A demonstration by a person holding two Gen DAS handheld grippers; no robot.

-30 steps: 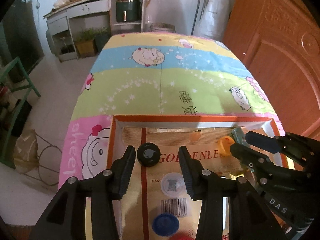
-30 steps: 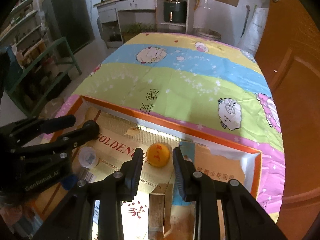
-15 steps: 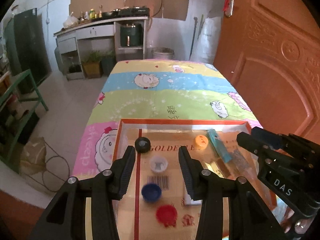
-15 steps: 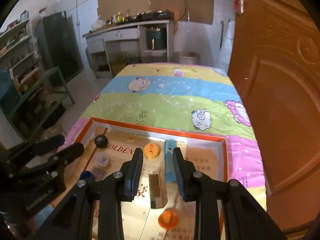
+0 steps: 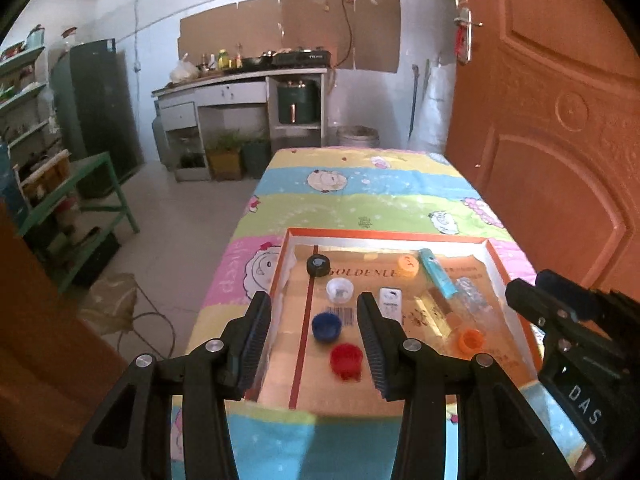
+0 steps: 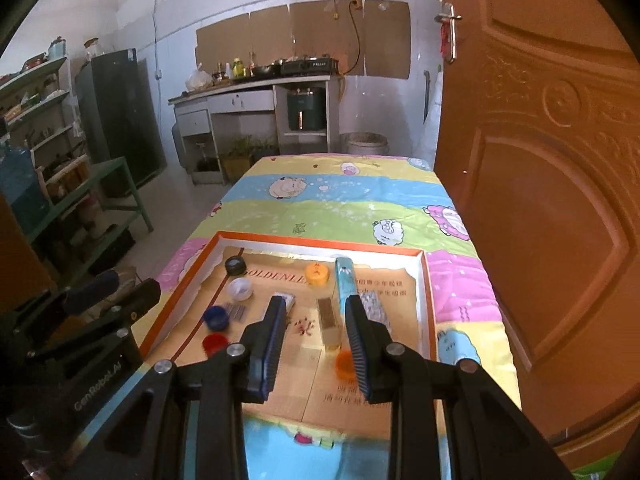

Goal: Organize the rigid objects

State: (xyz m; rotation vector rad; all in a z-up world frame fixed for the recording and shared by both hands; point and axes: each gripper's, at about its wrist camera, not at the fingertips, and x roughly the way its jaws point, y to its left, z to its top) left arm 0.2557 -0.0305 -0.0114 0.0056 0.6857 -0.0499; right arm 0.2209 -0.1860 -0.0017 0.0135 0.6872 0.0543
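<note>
Caps sit lined in tray (image 5: 506, 264) at left: black cap (image 5: 317, 265) at 12 o'clock, white cap (image 5: 339, 291), blue cap (image 5: 326, 326), red cap (image 5: 345, 360) toward 6. Left hand-held gripper (image 5: 312, 344) is wide, empty, pulled back and up from black cap it was straddling a second ago. Right hand-held gripper (image 5: 560, 320) shows at 3 o'clock.

Right wrist view: right hand-held gripper (image 6: 312, 344) also wide, empty, lifted away from yellow cap (image 6: 317, 273) at 12. Blue stick (image 6: 345, 280) and brown box (image 6: 329, 322) lie lengthwise, orange cap (image 6: 343, 364) near 6. On the striped desk (image 6: 340, 200), both retreating suggests sorting looks finished.
</note>
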